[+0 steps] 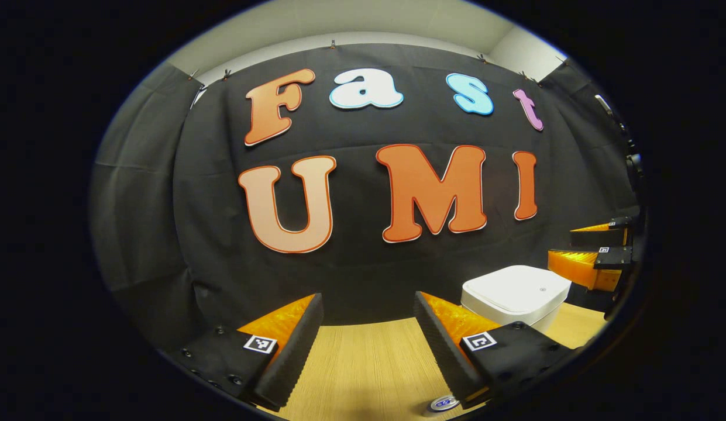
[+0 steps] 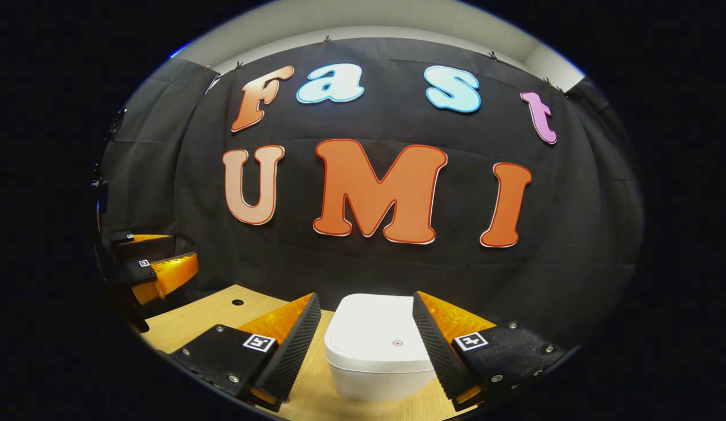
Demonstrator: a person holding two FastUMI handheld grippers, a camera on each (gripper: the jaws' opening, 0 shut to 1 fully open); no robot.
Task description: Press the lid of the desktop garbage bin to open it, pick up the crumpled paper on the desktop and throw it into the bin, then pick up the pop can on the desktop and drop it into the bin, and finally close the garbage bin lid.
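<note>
The white bin (image 2: 379, 351) sits on the wooden counter (image 2: 187, 327) with its lid (image 2: 377, 330) down flat. The right claw (image 2: 365, 339) hangs just in front of the bin, its fingers wide apart and holding nothing. The left claw (image 1: 368, 339) is off to the side over bare counter, fingers apart too, with nothing between them. In the left gripper view, the top of a can (image 1: 443, 403) peeks out at the very bottom, close under the left claw.

A shut lid fits both a bin waiting for trash and a bin already filled. What could go wrong: a push on the lid's edge could slide the light bin. A low left claw could bump the can over.
</note>
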